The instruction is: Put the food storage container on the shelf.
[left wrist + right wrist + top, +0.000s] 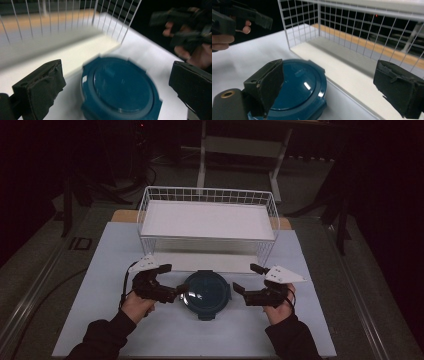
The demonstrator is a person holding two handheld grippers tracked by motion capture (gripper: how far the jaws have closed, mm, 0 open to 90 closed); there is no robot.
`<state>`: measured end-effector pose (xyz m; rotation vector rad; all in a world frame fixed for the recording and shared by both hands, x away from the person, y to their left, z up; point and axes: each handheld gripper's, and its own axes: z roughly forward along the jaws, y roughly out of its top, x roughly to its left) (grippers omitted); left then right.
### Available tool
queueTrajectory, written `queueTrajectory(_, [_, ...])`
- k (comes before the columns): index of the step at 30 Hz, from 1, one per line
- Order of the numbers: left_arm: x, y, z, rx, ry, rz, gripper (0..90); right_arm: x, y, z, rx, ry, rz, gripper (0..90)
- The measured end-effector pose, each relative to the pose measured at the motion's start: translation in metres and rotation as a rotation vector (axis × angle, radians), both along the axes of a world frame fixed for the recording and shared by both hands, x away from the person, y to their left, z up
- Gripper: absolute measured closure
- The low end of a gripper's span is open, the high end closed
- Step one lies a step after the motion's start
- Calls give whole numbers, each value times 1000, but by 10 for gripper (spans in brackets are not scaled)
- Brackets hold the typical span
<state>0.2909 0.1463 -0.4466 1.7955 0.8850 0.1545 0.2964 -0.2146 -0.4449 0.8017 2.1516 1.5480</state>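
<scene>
Your round dark-teal plastic lid [207, 294] lies flat on the white table [100, 270], toward its near edge and about midway between the left and right edges, just in front of the white wire basket [207, 195] that stands toward the far edge. Your left gripper [170, 279] sits at the lid's left rim with its jaws spread wide apart; the lower jaw looks to be touching the rim, though the left gripper view is blurred and you cannot be sure of contact. Your right gripper [247, 277] waits just beside the lid's right rim, jaws also apart and holding nothing. In the right gripper view the lid [299, 90] lies beside the basket's [352, 30] near lower rail.
</scene>
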Motion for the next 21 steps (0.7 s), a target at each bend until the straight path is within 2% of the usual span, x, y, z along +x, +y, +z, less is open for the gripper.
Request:
queueTrajectory(1, [4,0,-7,4,56,-10,1,0,0,-1,2,3,-9,94])
queueTrajectory(2, [6,0,-10,-2,88,-11,1,1,0,-4,17,28,7,93])
queueTrajectory(3, [9,0,-18,-2,131,-9,1,1,2,-7,9,41,10,94])
queueTrajectory(4, [9,0,-18,-2,131,-9,1,1,2,-7,9,41,10,94])
queueTrajectory(5, [12,-1,-25,6,175,-6,1,0,4,-9,4,54,22,94])
queueTrajectory(6, [16,0,-33,-13,244,-1,2,0,6,-13,-5,72,32,94])
queueTrajectory(7, [16,0,-33,-13,244,-1,1,0,6,-13,-5,72,32,94])
queueTrajectory(8, [18,0,-37,-14,276,8,1,0,8,-17,1,92,45,96])
queueTrajectory(9, [22,2,-44,-23,325,16,2,-1,9,-19,2,100,47,98])
queueTrajectory(10, [22,2,-44,-23,325,16,2,-1,9,-19,2,100,47,98])
queueTrajectory(11, [23,3,-46,-28,351,21,2,-2,10,-20,3,103,53,98])
queueTrajectory(12, [23,3,-46,-28,351,21,2,-2,10,-20,3,103,53,98])
queueTrajectory(13, [26,6,-51,-51,402,10,2,-2,10,-20,0,99,53,98])
queueTrajectory(14, [28,7,-54,-69,437,4,2,-4,12,-20,-8,99,61,98])
queueTrajectory(16, [30,8,-58,-92,492,1,44,-5,13,-20,-12,99,68,108])
queueTrajectory(18, [33,10,-65,-124,568,2,104,-5,13,-20,-14,99,71,115])
queueTrajectory(21, [35,11,-70,-138,601,15,208,-6,13,-20,-10,102,66,115])
